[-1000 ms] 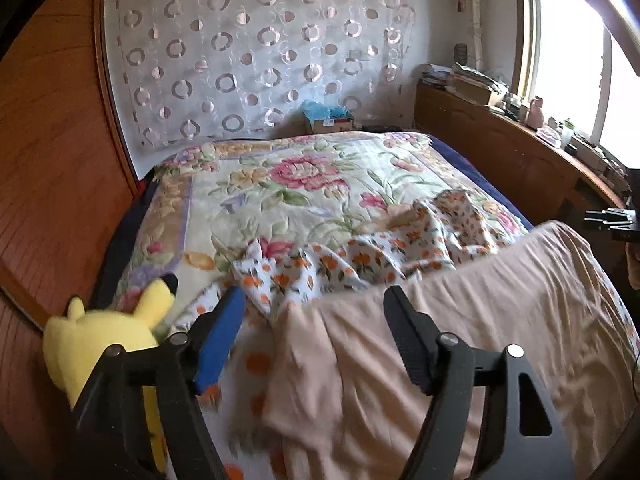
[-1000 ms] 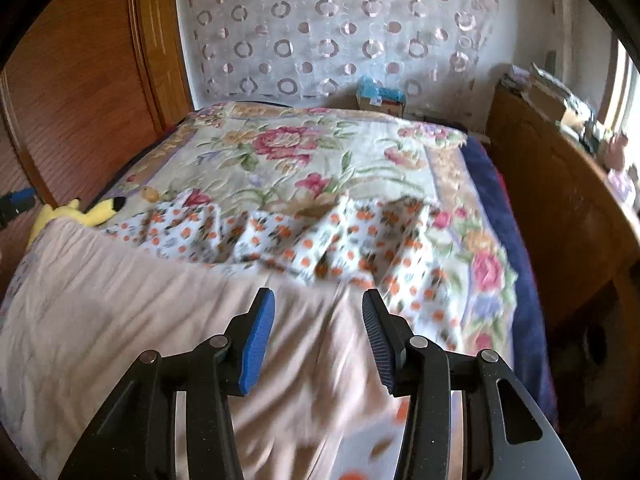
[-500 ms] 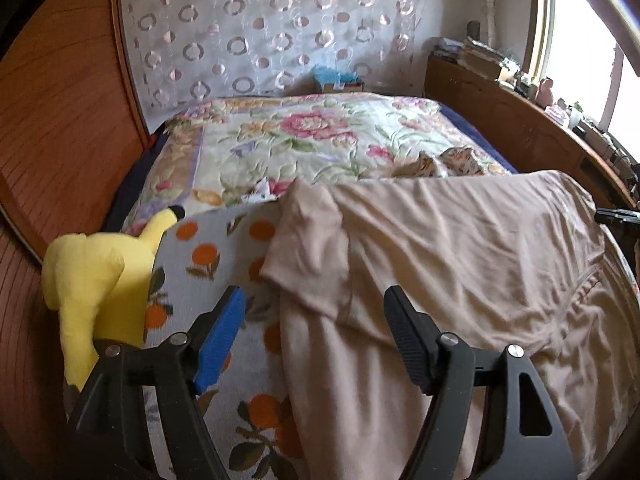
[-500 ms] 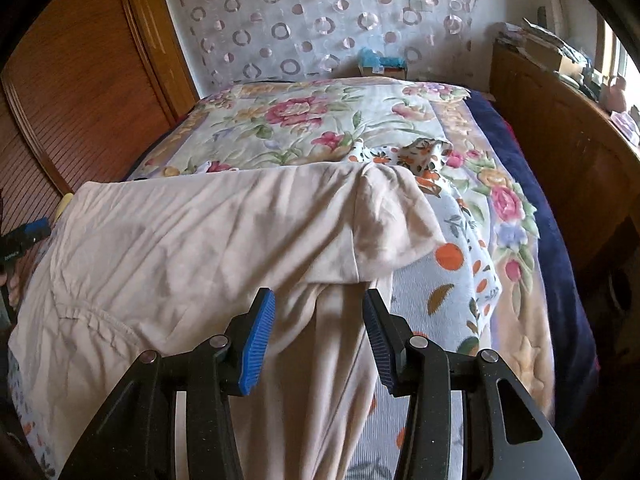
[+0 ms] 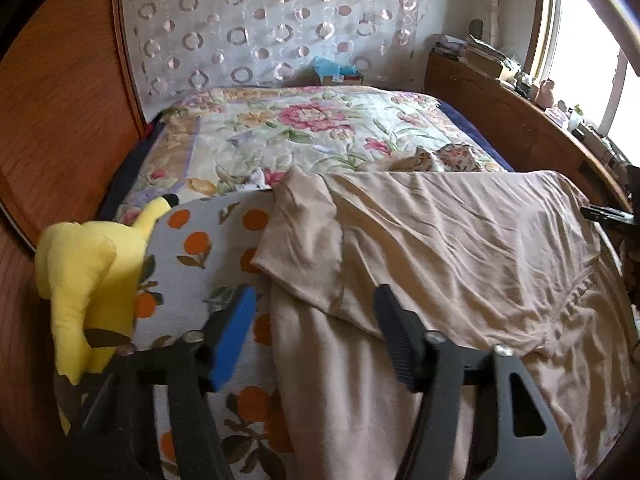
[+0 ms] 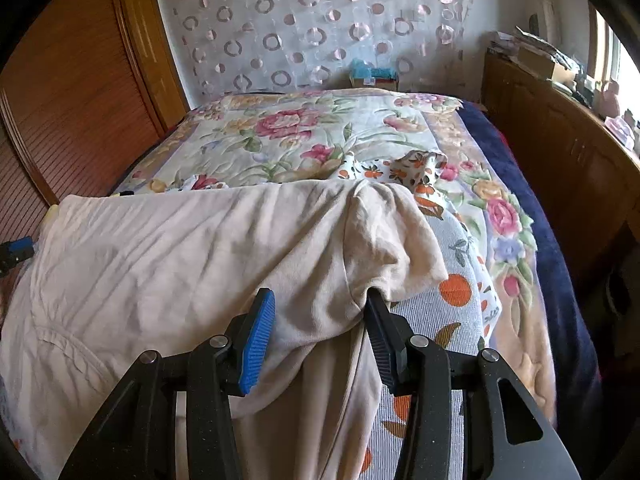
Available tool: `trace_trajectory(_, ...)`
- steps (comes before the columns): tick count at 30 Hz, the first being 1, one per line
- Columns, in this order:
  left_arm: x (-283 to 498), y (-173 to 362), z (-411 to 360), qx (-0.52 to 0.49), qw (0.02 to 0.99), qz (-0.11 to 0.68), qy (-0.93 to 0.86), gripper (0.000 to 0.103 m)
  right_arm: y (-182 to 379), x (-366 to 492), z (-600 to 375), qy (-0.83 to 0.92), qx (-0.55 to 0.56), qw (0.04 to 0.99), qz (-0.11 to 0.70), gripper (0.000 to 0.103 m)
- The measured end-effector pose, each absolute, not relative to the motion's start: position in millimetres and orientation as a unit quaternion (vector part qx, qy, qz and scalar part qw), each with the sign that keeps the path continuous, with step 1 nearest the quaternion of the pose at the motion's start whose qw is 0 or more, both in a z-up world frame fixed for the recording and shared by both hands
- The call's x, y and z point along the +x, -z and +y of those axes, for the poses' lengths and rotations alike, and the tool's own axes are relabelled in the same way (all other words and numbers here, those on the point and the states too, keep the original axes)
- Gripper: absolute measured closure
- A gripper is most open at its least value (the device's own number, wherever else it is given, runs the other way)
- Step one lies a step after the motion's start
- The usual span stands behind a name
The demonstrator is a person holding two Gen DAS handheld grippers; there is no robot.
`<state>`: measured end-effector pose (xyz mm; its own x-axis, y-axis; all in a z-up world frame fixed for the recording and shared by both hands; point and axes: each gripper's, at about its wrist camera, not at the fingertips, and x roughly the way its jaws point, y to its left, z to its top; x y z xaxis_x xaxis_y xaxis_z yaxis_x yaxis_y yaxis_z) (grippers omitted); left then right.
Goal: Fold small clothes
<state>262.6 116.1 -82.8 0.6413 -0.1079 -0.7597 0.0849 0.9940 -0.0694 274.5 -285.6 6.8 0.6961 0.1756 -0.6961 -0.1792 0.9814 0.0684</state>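
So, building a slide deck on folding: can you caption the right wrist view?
Right gripper fingers straddle a beige shirt by its sleeve, spread over an orange-print cloth on a floral bedspread.

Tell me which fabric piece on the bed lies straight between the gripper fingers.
The plain beige shirt, spread flat nearest the camera. The orange-print cloth lies under it; the small floral garment sits crumpled farther back.

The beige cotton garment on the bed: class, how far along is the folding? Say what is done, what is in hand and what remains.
Done: the beige cotton garment lies spread across the grey orange-print blanket, one sleeve already turned in.
In hand: the left tool is closing around the garment's lower edge; the right tool straddles cloth below the other sleeve.
Left: no body fold shows yet, and the crumpled orange-flowered garment waits behind.
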Motion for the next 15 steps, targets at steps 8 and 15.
trace_trajectory(8,280.6,92.3,120.5,-0.04,0.892,0.447,0.047,0.054,-7.6,274.0,-289.4,-0.102,0.009,0.92,0.377,0.055)
trace_trajectory(15,288.3,82.3,105.9,-0.028,0.899,0.43,0.081,0.064,-8.4,274.2,-287.7,-0.098,0.0,0.92,0.378,0.055)
